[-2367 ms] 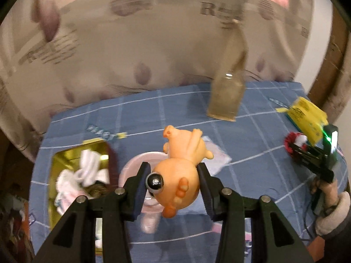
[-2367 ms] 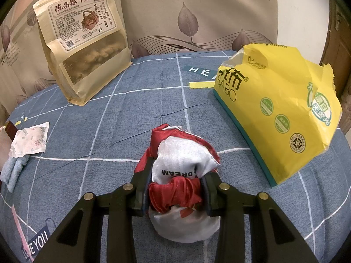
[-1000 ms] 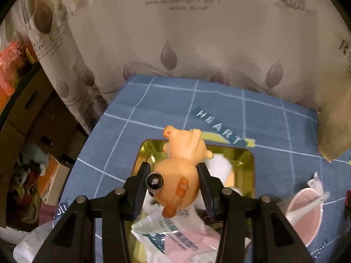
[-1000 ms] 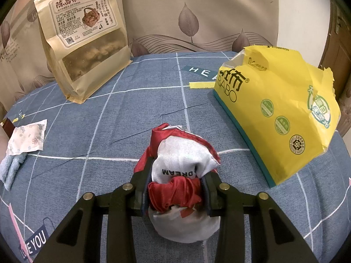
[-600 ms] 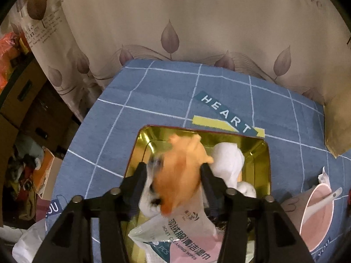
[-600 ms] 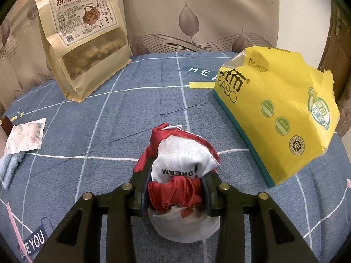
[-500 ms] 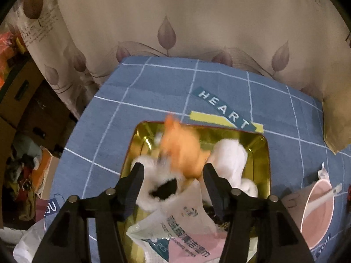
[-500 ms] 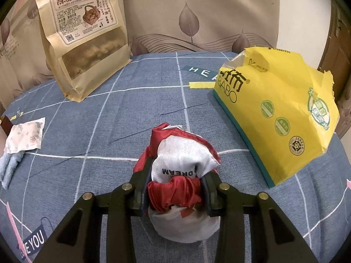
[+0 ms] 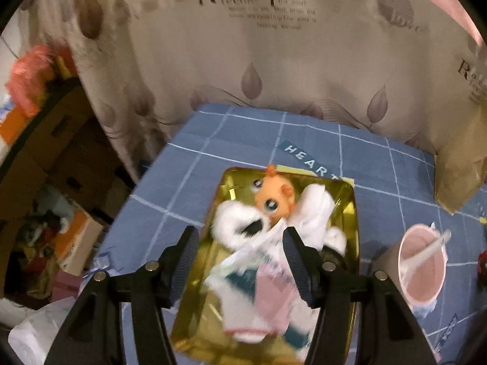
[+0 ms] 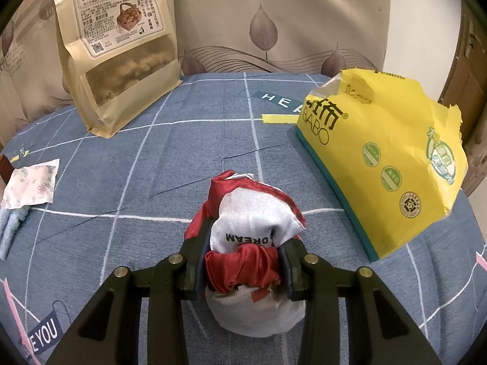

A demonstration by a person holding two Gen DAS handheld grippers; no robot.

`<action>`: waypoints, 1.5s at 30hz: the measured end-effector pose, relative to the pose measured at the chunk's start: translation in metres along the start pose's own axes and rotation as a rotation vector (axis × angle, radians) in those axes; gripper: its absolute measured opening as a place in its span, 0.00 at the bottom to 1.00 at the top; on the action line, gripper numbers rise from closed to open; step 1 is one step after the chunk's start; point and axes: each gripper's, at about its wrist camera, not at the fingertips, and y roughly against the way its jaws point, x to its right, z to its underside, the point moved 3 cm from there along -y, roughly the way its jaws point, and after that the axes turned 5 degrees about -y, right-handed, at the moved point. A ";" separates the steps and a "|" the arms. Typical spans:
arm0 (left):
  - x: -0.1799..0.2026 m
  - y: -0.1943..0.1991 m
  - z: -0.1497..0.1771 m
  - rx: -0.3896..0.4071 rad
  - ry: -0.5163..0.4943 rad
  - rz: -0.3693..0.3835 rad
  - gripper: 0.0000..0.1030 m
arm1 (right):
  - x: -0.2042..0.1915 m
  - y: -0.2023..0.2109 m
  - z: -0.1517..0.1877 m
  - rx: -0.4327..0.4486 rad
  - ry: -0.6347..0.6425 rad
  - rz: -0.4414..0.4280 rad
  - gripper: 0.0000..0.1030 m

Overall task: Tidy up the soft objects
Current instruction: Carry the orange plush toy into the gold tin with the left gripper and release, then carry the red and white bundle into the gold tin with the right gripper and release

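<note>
— What are your fingers doing?

— My left gripper (image 9: 240, 255) has just been opening and its jaws stand wide, with nothing pressed between the pads. My right gripper (image 10: 243, 261) is narrow, clamped on the red-and-white cloth bundle (image 10: 252, 228).

— Where is the orange toy?

— The orange toy (image 9: 274, 197) lies beyond my left fingertips, in the gold tray (image 9: 350, 213), on the white plush (image 9: 240, 225), with a wipes packet (image 9: 268, 286) below the jaws.

— And the hands?

— Both grippers tilt steeply down; the bundle rests on the blue cloth (image 10: 152, 182) beside a yellow bag (image 10: 380, 167).
</note>
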 end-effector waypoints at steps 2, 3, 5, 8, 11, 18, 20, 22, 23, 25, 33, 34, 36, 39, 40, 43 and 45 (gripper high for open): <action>-0.001 0.016 0.017 0.022 -0.006 -0.015 0.57 | 0.000 0.000 0.000 0.000 0.001 0.000 0.34; -0.002 0.022 0.024 0.024 -0.007 -0.019 0.57 | 0.001 0.000 0.000 0.000 0.001 0.001 0.35; -0.004 0.031 0.042 0.019 -0.006 -0.031 0.57 | 0.000 0.001 0.000 0.004 0.003 0.005 0.35; -0.010 0.042 0.068 0.034 0.015 -0.051 0.57 | -0.001 0.002 0.000 0.008 0.008 0.013 0.34; -0.014 0.055 0.086 0.067 0.025 -0.106 0.57 | -0.002 0.002 0.001 0.011 0.015 0.012 0.30; -0.024 0.067 0.111 0.101 0.097 -0.114 0.57 | -0.009 0.011 -0.001 0.020 0.017 0.013 0.27; -0.027 0.064 0.114 0.097 0.109 -0.134 0.57 | -0.017 0.017 -0.002 0.026 0.035 0.012 0.27; -0.030 0.063 0.116 0.095 0.119 -0.142 0.57 | -0.027 0.024 -0.004 0.029 0.062 0.010 0.27; -0.031 0.061 0.115 0.093 0.122 -0.144 0.57 | -0.032 0.028 -0.004 0.031 0.071 0.006 0.27; -0.035 0.060 0.116 0.093 0.139 -0.142 0.57 | -0.044 0.038 -0.006 0.042 0.094 -0.001 0.27; -0.049 0.057 0.121 0.086 0.194 -0.164 0.57 | -0.109 0.066 -0.013 0.067 0.174 -0.090 0.27; -0.051 0.057 0.121 0.090 0.206 -0.168 0.57 | -0.120 0.069 -0.013 0.072 0.186 -0.108 0.27; -0.054 0.058 0.122 0.093 0.218 -0.172 0.57 | -0.143 0.077 -0.013 0.082 0.212 -0.153 0.27; -0.056 0.058 0.123 0.091 0.226 -0.184 0.57 | -0.174 0.088 -0.014 0.093 0.251 -0.209 0.27; -0.057 0.058 0.123 0.089 0.229 -0.190 0.57 | -0.188 0.094 -0.015 0.099 0.269 -0.237 0.27; -0.061 0.058 0.124 0.089 0.247 -0.203 0.57 | -0.225 0.108 -0.018 0.106 0.308 -0.311 0.27; -0.066 0.059 0.125 0.092 0.272 -0.208 0.57 | -0.250 0.117 -0.018 0.110 0.335 -0.356 0.27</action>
